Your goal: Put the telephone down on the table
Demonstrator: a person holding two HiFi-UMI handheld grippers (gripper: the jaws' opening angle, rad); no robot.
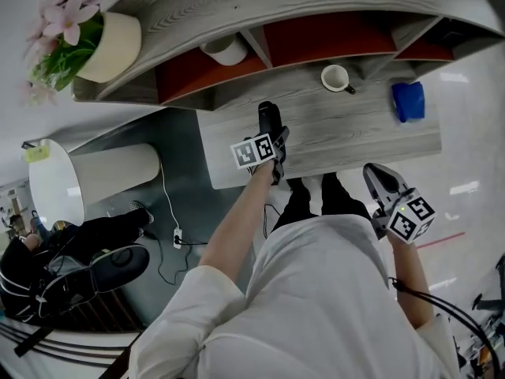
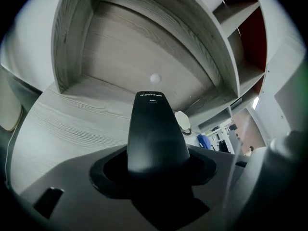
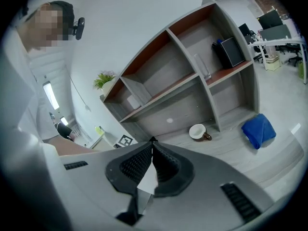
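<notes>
telephone (image 2: pixel 156 129): lower end hidden | left tongs (image 1: pixel 271 135) pinching it | right tongs (image 3: pixel 152 142) pressed together

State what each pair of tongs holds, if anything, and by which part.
The left tongs grip the black telephone by its near end; the rest juts forward. The right tongs are shut, empty.
</notes>
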